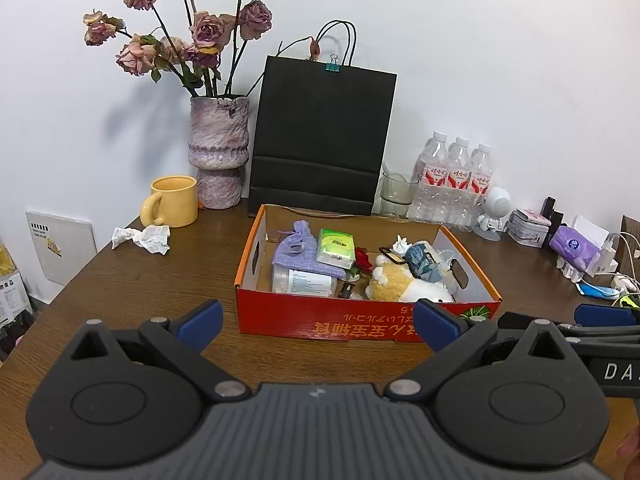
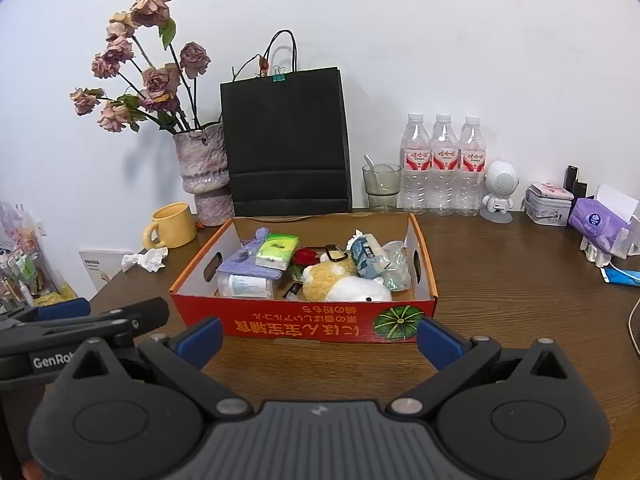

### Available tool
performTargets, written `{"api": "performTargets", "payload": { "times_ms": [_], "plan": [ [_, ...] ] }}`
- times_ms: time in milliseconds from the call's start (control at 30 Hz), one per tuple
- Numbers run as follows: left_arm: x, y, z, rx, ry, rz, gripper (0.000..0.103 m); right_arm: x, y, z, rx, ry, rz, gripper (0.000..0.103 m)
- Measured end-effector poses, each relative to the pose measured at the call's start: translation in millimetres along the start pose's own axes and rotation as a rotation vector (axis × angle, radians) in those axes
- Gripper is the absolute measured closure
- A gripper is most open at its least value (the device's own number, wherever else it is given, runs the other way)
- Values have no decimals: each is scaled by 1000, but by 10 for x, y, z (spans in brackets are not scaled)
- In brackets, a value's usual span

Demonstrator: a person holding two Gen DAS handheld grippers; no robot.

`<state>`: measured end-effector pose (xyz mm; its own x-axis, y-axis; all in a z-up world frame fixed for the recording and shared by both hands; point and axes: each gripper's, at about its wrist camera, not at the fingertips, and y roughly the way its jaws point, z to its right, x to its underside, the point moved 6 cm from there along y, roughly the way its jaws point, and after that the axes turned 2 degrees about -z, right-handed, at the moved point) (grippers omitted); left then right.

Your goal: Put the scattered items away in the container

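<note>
Jaws of both tools stood spread wide, nothing between them. Left gripper (image 1: 318, 326) and right gripper (image 2: 320, 334) hung side by side over the brown wooden table (image 2: 500, 280). Just ahead of the fingertips sat the red cardboard box (image 2: 304, 322), holding a lavender cloth pouch (image 1: 296, 246), green tissue packet (image 2: 277, 251) and yellow-white plush toy (image 2: 340, 280). Beyond-left of it lay crumpled white paper (image 1: 142, 237), beside a yellow mug (image 1: 173, 202).

Upside-down yellow East Asian characters run along the red cardboard box (image 2: 304, 320) front. "GenRo" shows on the left gripper (image 2: 48, 361) body; "DA" on the right gripper (image 1: 618, 372).
</note>
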<state>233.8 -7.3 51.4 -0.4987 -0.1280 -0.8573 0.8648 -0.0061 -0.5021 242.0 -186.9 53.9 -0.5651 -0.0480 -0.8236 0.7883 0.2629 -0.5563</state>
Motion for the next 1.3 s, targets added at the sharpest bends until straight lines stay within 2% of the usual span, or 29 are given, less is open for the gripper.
{"api": "performTargets", "payload": {
  "times_ms": [1300],
  "plan": [
    [12, 26, -3, -3, 10, 0, 0, 52, 21, 29, 1, 7, -5, 0]
  ]
}}
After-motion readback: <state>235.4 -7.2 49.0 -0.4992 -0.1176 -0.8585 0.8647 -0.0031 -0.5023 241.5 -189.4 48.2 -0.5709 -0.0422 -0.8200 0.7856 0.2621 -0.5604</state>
